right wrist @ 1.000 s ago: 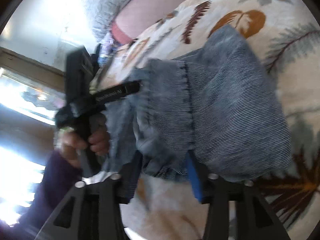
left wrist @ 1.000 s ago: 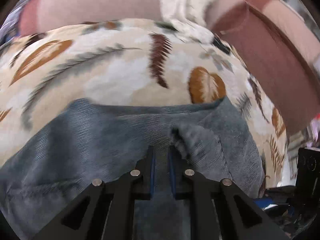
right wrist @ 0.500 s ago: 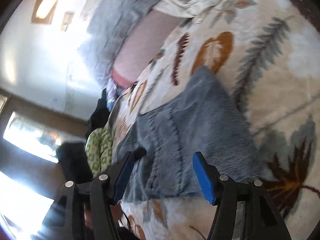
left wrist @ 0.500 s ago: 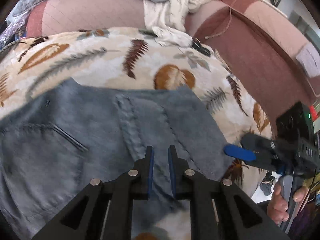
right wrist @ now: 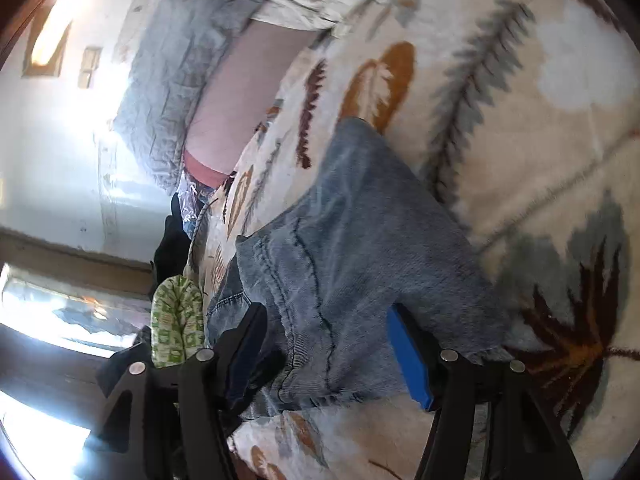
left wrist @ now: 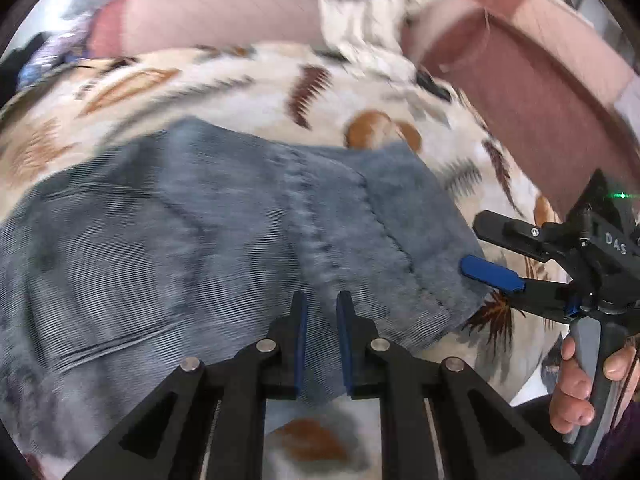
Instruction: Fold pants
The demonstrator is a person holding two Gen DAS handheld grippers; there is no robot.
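On the feather-print blanket (left wrist: 256,80) the pants (left wrist: 200,232) lie folded, filling the centre of my left view. My left claw (left wrist: 321,300) hangs over their near edge, jaws nearly closed, a narrow gap, nothing pinched. My right claw (right wrist: 328,320), at 3 o'clock of the pants in the left view, has just been opening; its jaws stand wide astride the pants' corner, gripping nothing
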